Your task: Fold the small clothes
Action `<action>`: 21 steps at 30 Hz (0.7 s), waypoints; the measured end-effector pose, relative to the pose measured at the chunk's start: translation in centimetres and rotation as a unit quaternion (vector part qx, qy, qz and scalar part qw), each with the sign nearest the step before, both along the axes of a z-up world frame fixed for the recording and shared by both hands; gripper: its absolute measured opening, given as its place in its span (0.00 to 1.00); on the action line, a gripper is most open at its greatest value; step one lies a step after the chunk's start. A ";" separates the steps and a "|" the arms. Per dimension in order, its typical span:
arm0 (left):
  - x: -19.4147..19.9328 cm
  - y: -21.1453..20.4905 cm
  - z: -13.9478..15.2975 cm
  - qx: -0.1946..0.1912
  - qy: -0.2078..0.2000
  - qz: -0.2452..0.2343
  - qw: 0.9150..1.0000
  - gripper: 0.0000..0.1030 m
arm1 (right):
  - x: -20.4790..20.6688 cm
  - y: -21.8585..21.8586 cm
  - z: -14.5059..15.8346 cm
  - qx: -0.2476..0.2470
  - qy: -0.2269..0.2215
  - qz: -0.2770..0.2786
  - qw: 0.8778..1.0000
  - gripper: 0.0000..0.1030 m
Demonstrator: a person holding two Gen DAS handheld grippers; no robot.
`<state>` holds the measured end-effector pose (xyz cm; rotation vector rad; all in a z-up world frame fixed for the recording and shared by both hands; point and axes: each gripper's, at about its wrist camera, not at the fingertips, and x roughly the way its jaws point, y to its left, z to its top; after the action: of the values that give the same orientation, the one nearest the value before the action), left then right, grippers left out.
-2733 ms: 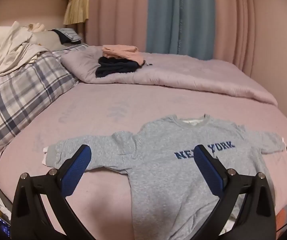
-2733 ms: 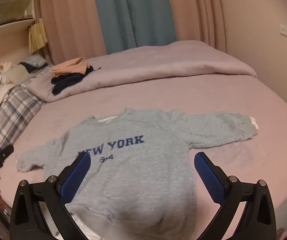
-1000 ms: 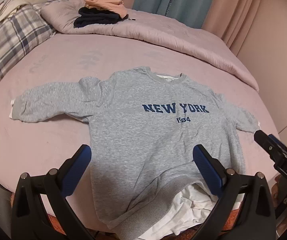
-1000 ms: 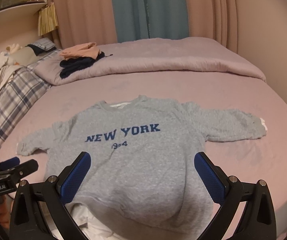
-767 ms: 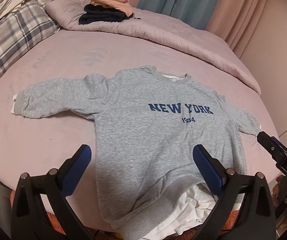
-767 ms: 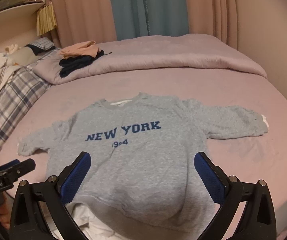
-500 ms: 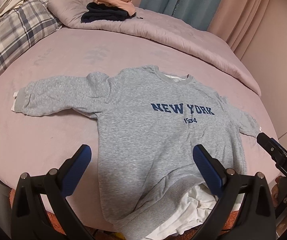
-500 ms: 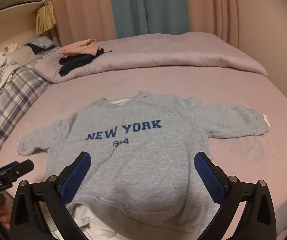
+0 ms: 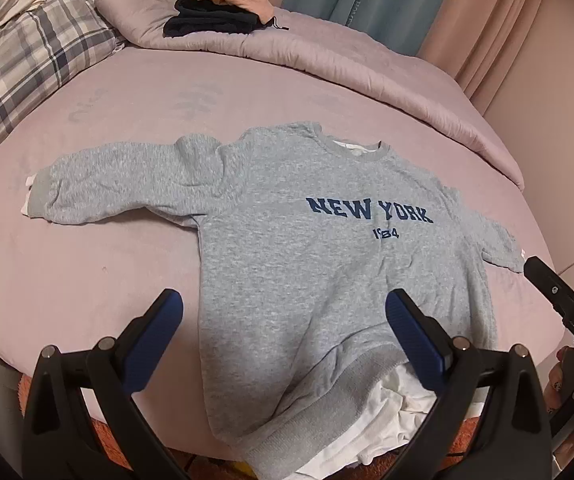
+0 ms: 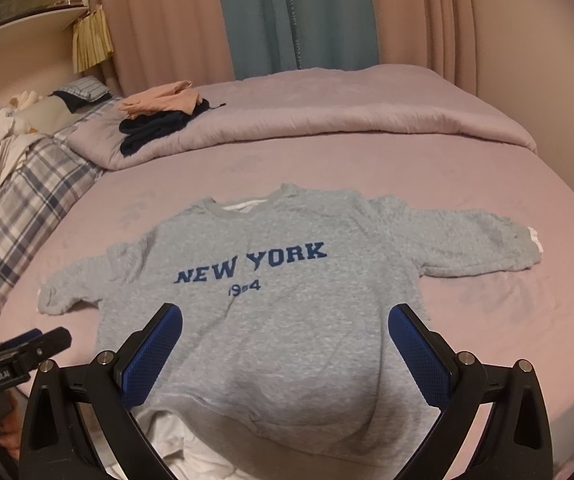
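Observation:
A grey sweatshirt [image 9: 319, 248] [image 10: 287, 304] printed NEW YORK lies face up on the pink bed, both sleeves spread sideways. Its hem hangs over the near bed edge, with white cloth [image 9: 391, 420] [image 10: 167, 440] bunched beneath it. My left gripper [image 9: 283, 312] is open above the sweatshirt's lower left part, holding nothing. My right gripper [image 10: 285, 320] is open above the lower middle of the sweatshirt, also holding nothing. Each gripper shows at the edge of the other's view.
A folded pink quilt [image 9: 327, 52] crosses the far side of the bed, with a stack of dark and peach clothes [image 9: 219, 8] [image 10: 163, 116] on it. A plaid pillow [image 9: 19, 60] lies at the left. Curtains [image 10: 299, 16] hang behind.
Both grippers have risen and tilted down toward the sweatshirt since 2.7 s ago, bringing its hem and white cloth into view. Over the last second both views shift only slightly.

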<state>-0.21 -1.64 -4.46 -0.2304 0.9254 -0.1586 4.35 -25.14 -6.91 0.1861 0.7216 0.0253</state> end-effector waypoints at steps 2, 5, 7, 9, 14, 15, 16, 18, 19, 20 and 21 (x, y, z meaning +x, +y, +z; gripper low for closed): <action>0.0 0.0 0.0 0.002 0.000 -0.001 1.000 0.98 | 0.0 -0.2 0.0 0.000 -0.001 0.000 1.000 1.00; 0.0 0.0 0.0 0.002 0.000 -0.001 1.000 0.98 | 0.0 -0.4 -0.1 0.003 -0.001 -0.002 1.000 1.00; -0.1 0.0 0.0 0.001 0.001 -0.002 1.000 0.98 | 0.0 -0.5 -0.2 0.004 0.001 -0.004 1.000 1.00; 0.0 0.1 0.0 0.001 0.002 -0.002 1.000 0.98 | -0.1 -0.7 -0.1 0.005 0.000 -0.006 1.000 1.00; 0.1 0.1 0.0 0.000 0.004 -0.003 1.000 0.98 | -0.2 -1.0 -0.2 0.010 -0.001 -0.010 1.000 1.00; 0.1 0.1 0.0 0.000 0.004 -0.003 1.000 0.98 | -0.2 -1.1 -0.2 0.010 -0.001 -0.010 1.000 1.00; 0.2 0.1 0.0 0.001 0.003 -0.003 1.000 0.98 | -0.2 -1.2 -0.2 0.010 0.000 -0.011 1.000 1.00; 0.2 0.1 0.0 0.002 0.002 -0.001 1.000 0.98 | -0.2 -1.3 -0.2 0.010 0.000 -0.013 1.000 1.00; 0.2 0.1 0.0 0.002 0.001 -0.001 1.000 0.98 | -0.2 -1.3 -0.2 0.010 0.001 -0.014 1.000 1.00; 0.2 0.2 0.0 0.001 0.001 -0.001 1.000 0.98 | -0.2 -1.4 -0.2 0.010 0.001 -0.015 1.000 1.00; 0.2 0.2 0.1 0.001 0.001 -0.001 1.000 0.98 | -0.2 -1.5 -0.2 0.011 0.001 -0.017 1.000 1.00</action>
<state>0.04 -1.39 -4.40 -0.2291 0.9273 -0.1590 4.10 -26.66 -7.09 0.2184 0.7202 0.0012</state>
